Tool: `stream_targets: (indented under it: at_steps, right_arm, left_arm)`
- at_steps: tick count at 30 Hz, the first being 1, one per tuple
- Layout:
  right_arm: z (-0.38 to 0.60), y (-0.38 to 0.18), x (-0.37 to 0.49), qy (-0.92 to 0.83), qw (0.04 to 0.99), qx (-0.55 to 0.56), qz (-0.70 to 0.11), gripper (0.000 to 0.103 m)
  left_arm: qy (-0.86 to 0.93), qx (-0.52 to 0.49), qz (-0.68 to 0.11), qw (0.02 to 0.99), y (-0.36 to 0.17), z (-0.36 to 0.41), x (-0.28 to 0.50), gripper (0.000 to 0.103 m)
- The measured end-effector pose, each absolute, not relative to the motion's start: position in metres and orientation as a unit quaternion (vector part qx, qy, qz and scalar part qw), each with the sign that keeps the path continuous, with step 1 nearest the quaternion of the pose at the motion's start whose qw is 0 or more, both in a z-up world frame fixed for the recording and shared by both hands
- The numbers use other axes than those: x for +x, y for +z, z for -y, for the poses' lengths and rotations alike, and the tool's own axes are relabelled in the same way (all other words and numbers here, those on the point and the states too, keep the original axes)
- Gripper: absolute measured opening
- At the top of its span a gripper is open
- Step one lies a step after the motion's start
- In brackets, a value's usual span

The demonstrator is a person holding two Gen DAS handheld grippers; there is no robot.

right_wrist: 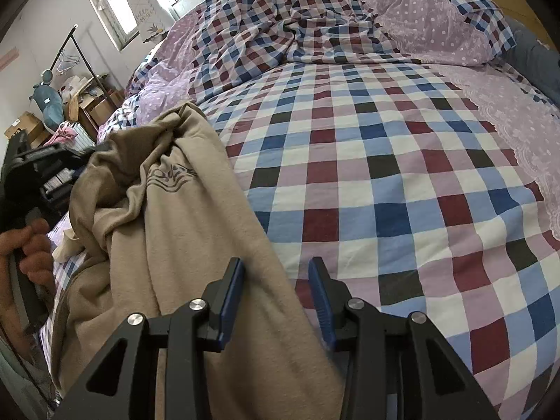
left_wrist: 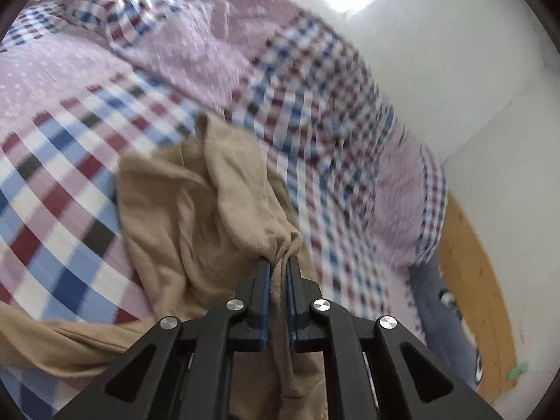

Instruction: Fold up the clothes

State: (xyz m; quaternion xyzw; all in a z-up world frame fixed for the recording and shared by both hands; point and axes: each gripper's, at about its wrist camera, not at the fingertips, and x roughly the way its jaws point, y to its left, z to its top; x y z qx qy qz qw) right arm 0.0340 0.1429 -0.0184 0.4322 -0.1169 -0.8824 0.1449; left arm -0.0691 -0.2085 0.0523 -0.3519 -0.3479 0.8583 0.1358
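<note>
Checked bedding in red, blue, white and lilac is covering the bed point(left_wrist: 70, 161) across most of the left wrist view, with a crumpled duvet point(left_wrist: 217, 45) of the same check and dotted lilac cloth heaped at the far side. White wall is showing on the right, above a strip of yellow-brown floor point(left_wrist: 476, 280). Much of this view is blurring. The left gripper point(left_wrist: 278, 260) is pinching a bunched fold of the beige garment point(left_wrist: 182, 203) between its blue pads, the jaws nearly closed with only the cloth between them. From the pinch the garment is hanging and spreading down to the left onto the bed, and another part is trailing under the gripper body.

Over in the right wrist view, the bed sheet point(right_wrist: 385, 182) is lying fairly flat, the duvet point(right_wrist: 287, 17) is piled beyond it, and a window point(right_wrist: 115, 3), a clothes rail point(right_wrist: 70, 52) and stacked boxes point(right_wrist: 24, 124) are standing at the far left. The right gripper point(right_wrist: 276, 266) is holding nothing, its jaws standing wide apart just above the garment's near edge. The beige garment point(right_wrist: 182, 231), bearing a dark printed mark, is lying rumpled along the left side of the bed. At the left edge a hand point(right_wrist: 24, 255) is gripping the handle of the other gripper, which is partly hidden behind the cloth.
</note>
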Motion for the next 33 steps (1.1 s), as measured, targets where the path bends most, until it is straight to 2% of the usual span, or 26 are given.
stream_targets:
  at_steps: [16,27,33]
  right_arm:
    - [-0.145,-0.019,0.035,-0.882,0.150,0.433,0.115,0.042]
    - [-0.142,-0.018,0.031,-0.881,0.149,0.435,0.107,0.042]
    - [-0.141,-0.019,0.030,-0.882,0.149,0.435,0.106,0.042]
  left_arm:
    - [0.866,-0.218,0.450,0.024,0.084,0.377,-0.028,0.006]
    - [0.862,-0.159,0.481,0.014,0.087,0.420,-0.006,0.006]
    - [0.855,-0.168,0.491,-0.010,0.076,0.438,-0.004,0.006]
